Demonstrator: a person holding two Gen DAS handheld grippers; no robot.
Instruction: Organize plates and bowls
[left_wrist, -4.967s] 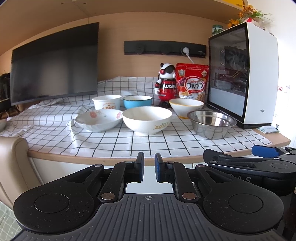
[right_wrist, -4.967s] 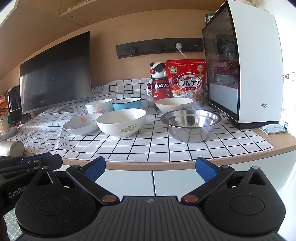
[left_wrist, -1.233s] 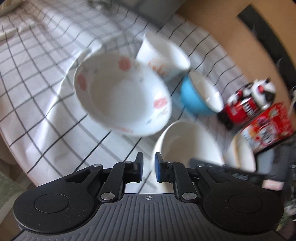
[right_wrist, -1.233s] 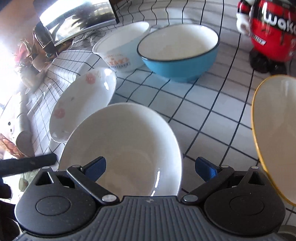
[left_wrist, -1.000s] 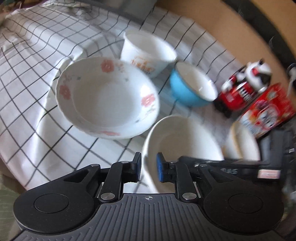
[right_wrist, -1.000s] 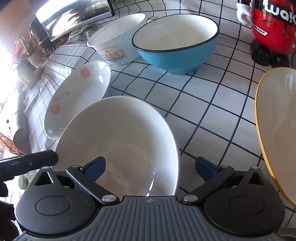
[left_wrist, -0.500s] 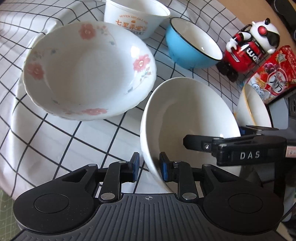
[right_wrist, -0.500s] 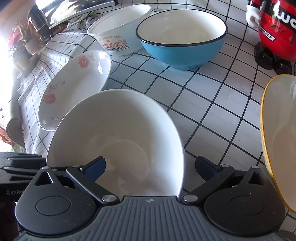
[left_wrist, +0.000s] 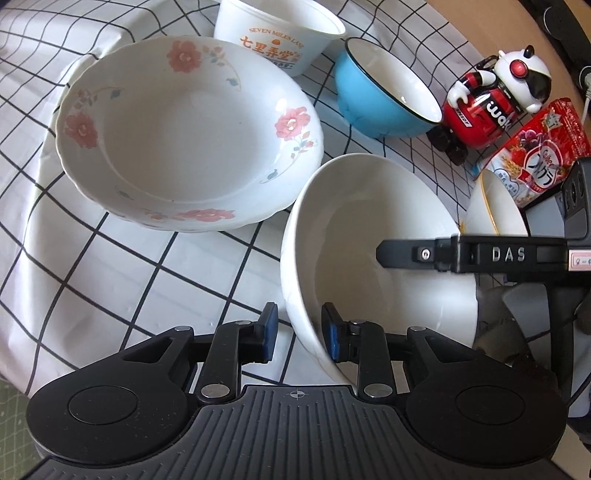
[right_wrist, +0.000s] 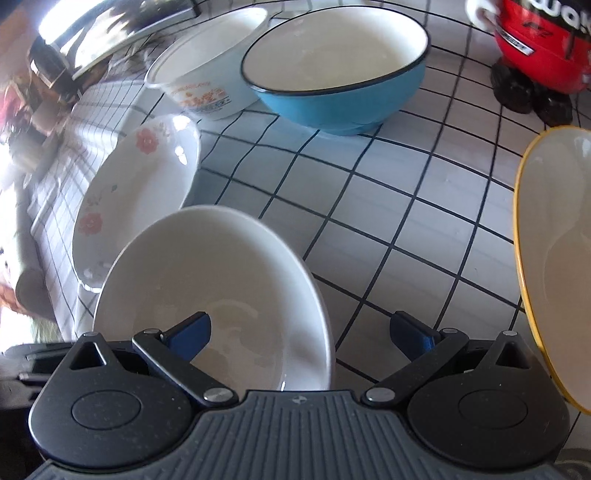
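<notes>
Left wrist: plain glossy white bowl (left_wrist: 369, 236), tilted, rim between tongs (left_wrist: 298, 334).

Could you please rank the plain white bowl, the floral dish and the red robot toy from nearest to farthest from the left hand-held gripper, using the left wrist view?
1. Plain white bowl, rim between the left hand-held gripper fingers.
2. Floral dish, ahead left.
3. Red robot toy, far right.

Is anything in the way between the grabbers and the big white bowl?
Nothing visible is. The left gripper already straddles the plain white bowl at its near rim, jaws not closed. The right gripper is wide open, straddling its other rim.
</notes>
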